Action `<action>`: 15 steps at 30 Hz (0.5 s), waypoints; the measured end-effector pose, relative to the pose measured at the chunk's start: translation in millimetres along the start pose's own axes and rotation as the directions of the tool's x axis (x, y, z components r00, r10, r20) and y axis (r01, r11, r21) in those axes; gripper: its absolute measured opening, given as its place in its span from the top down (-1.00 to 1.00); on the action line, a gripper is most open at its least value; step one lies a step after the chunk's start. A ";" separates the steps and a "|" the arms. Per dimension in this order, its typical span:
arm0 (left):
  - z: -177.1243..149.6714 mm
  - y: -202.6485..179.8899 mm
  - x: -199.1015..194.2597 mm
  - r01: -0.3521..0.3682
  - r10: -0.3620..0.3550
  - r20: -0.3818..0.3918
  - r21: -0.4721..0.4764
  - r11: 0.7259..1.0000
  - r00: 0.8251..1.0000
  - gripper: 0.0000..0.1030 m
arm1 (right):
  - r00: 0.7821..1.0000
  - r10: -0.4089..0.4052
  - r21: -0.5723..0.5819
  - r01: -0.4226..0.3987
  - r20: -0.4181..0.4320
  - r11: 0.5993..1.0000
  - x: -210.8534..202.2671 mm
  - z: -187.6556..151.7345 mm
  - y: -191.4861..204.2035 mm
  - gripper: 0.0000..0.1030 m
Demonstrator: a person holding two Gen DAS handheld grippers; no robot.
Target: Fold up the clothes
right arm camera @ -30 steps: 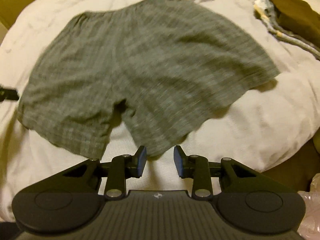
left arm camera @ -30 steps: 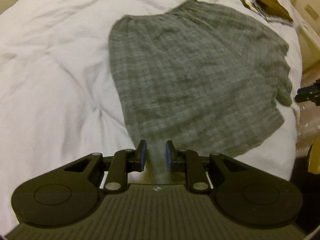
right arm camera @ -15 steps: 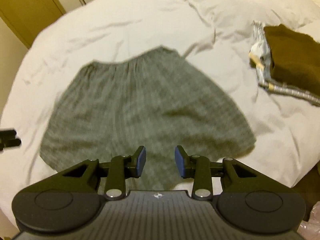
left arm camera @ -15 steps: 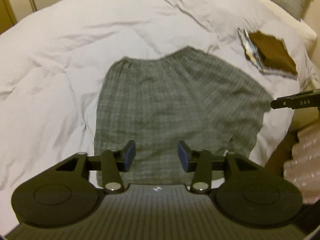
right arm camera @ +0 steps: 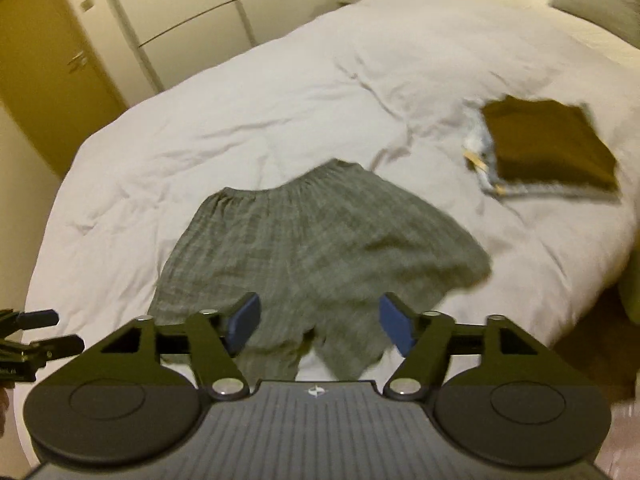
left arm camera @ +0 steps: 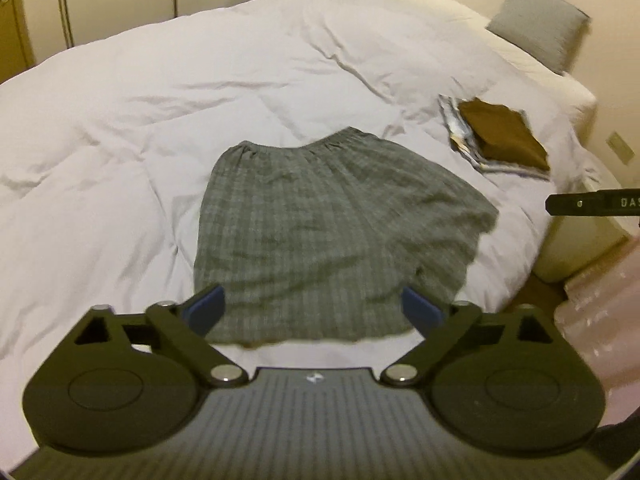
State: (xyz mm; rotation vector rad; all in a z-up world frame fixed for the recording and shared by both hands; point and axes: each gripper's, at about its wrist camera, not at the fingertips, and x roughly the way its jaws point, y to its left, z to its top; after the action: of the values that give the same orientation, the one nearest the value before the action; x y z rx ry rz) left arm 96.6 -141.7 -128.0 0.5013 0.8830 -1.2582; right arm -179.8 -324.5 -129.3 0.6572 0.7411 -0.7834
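Now both tools hang above the near edge of the bed, holding nothing. The left hand-held gripper (left arm camera: pixel 312 308) has its blue-padded fingers (left arm camera: pixel 206 311) spread wide apart, and the right hand-held gripper (right arm camera: pixel 320 322) is likewise spread, its pads (right arm camera: pixel 244 320) clear of the cloth below.

A pair of grey checked shorts (left arm camera: pixel 332 240) lies flat on the white duvet (left arm camera: pixel 160 100), well in from the far side of the bed and close to the near edge. The gathered waistband (right arm camera: pixel 288 184) points away from the cameras; the two leg openings point toward them. In the right wrist view the split between the legs sits just under the spread fingers, and the right leg flares outward with a raised fold.

Farther off to the right, well apart from the shorts, a folded brown garment (left arm camera: pixel 504 136) rests on top of a flat pale striped one (left arm camera: pixel 460 132). A grey pillow (left arm camera: pixel 536 16) stands at the head of the bed. A wardrobe with pale doors (right arm camera: pixel 192 12) stands behind the bed.

The left tool's tips show at the left edge of the right wrist view, and the right tool's finger at the right edge of the left one.
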 end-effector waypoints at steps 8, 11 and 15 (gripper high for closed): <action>-57.4 28.9 -67.4 -0.039 0.039 -0.015 0.013 0.999 0.999 -0.97 | 0.999 -0.034 0.078 0.035 -0.010 0.996 -58.2 -78.6 63.9 -0.71; -71.4 30.1 -87.6 -0.056 0.057 -0.018 0.045 0.997 0.998 -0.97 | 1.000 -0.018 0.078 0.019 -0.013 0.997 -68.6 -88.7 82.4 -0.72; -80.7 28.9 -105.4 -0.059 0.059 0.001 0.028 0.998 0.998 -0.97 | 1.000 -0.009 0.029 0.009 -0.012 1.000 -79.2 -86.8 105.0 -0.72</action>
State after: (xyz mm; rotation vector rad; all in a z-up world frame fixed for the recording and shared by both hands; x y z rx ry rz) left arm 94.8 -9.9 -95.2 0.5456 0.8459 -1.2178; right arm -163.3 -172.4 -91.3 0.6853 0.7449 -0.8004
